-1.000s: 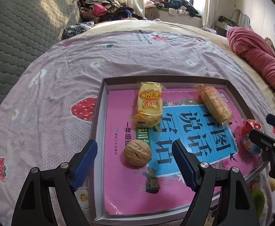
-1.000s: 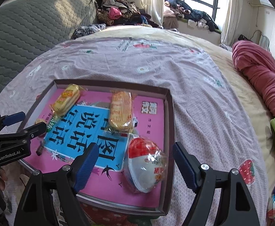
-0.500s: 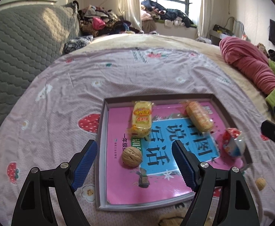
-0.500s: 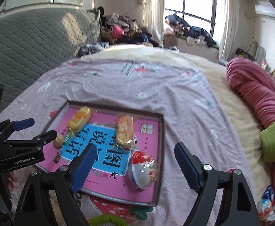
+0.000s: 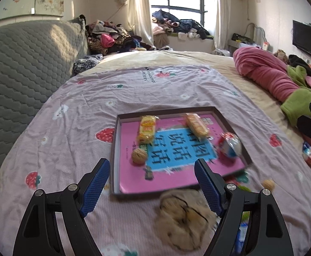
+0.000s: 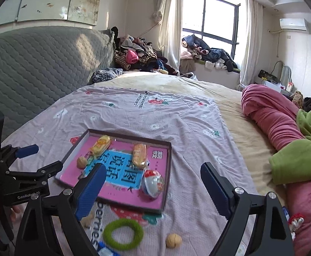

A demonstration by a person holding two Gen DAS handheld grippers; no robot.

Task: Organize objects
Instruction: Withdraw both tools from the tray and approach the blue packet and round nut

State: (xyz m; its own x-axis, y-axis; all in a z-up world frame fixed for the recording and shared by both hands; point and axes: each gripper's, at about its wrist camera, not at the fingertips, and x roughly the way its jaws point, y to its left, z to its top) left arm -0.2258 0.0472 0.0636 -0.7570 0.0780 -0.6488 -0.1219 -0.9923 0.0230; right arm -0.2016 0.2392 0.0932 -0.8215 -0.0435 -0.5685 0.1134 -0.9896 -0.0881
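Observation:
A shallow tray point(image 5: 115, 149) with a pink book inside lies on the strawberry-print sheet. In it are a yellow snack pack point(image 5: 147, 129), an orange snack pack point(image 5: 196, 124), a walnut point(image 5: 138, 156) and a red-and-white egg toy point(image 5: 230, 144). My left gripper point(image 5: 151, 168) hangs open above the tray's near edge, holding nothing. In the right wrist view the same tray point(image 6: 168, 170) holds the egg toy point(image 6: 153, 183) and the walnut point(image 6: 82, 162). My right gripper point(image 6: 153, 168) is above and behind it, its jaws opening with nothing between them. The left gripper point(image 6: 38, 159) shows at the left.
A blurred fluffy tan thing point(image 5: 185, 215) lies just in front of the tray. A green ring point(image 6: 123, 233) and a loose walnut point(image 6: 173, 240) lie on the sheet nearer me. A rolled pink blanket point(image 6: 270, 115), green cloth point(image 6: 296, 160) and a grey quilted headboard point(image 6: 38, 68) bound the bed.
Both grippers have pulled back and risen from the tray, which now looks smaller and farther. The right jaws have widened. The green ring and loose walnut have come into view.

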